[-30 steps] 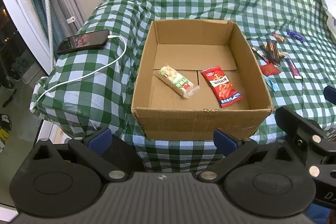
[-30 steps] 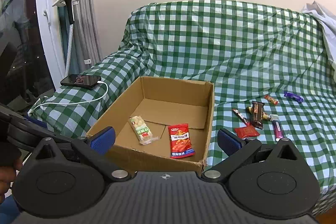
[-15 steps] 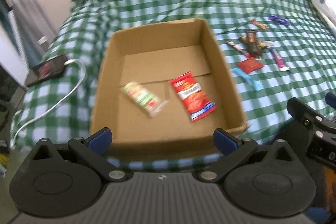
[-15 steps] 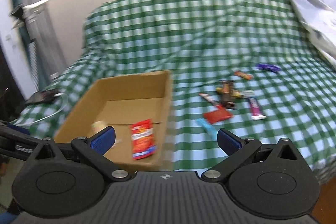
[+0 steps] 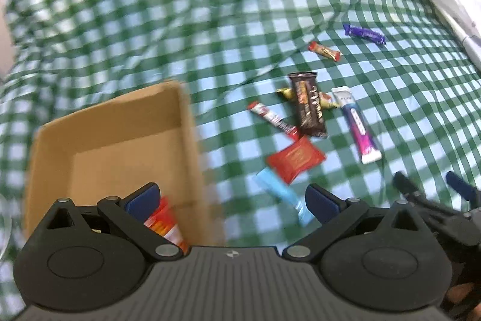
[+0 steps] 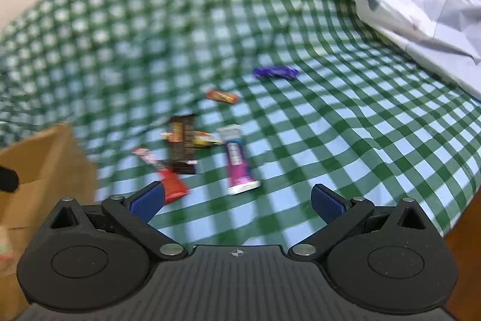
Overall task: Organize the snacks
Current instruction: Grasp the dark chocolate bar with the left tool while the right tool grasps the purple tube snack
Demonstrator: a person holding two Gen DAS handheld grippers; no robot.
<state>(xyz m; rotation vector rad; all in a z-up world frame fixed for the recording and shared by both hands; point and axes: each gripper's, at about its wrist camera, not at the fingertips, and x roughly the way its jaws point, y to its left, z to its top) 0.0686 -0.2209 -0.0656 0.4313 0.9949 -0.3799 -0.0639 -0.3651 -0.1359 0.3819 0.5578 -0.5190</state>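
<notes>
Status: sorting is partly complete. The cardboard box (image 5: 114, 134), at lower left of the left wrist view, already contains at least one red snack packet (image 5: 163, 223), partly hidden behind the near finger of the left gripper (image 5: 230, 199). Any other contents are out of view.

Remaining items lie loose on the green checked cover (image 5: 210, 20) (the surface appears to be a bed or sofa, not a table), to the right of the box:

- light blue bar (image 5: 282, 199), nearest the box, lower centre of the frame
- flat red packet (image 5: 296, 159), just above it
- red and white stick (image 5: 272, 120), touching the red packet's upper edge
- dark brown bar (image 5: 309, 104), lying across a gold-wrapped sweet (image 5: 285, 93)
- pink and blue tube-shaped pack (image 5: 357, 125), right of the brown bar
- small orange sweet (image 5: 324, 50) and purple bar (image 5: 363, 33), well apart, upper right

By count, most of the work is still outstanding.

Left gripper: released, jaws spread wide, nothing between them. Right gripper (image 6: 237, 202): likewise released and empty, facing the loose group, with the pink pack in centre frame. Both views are motion-blurred.
</notes>
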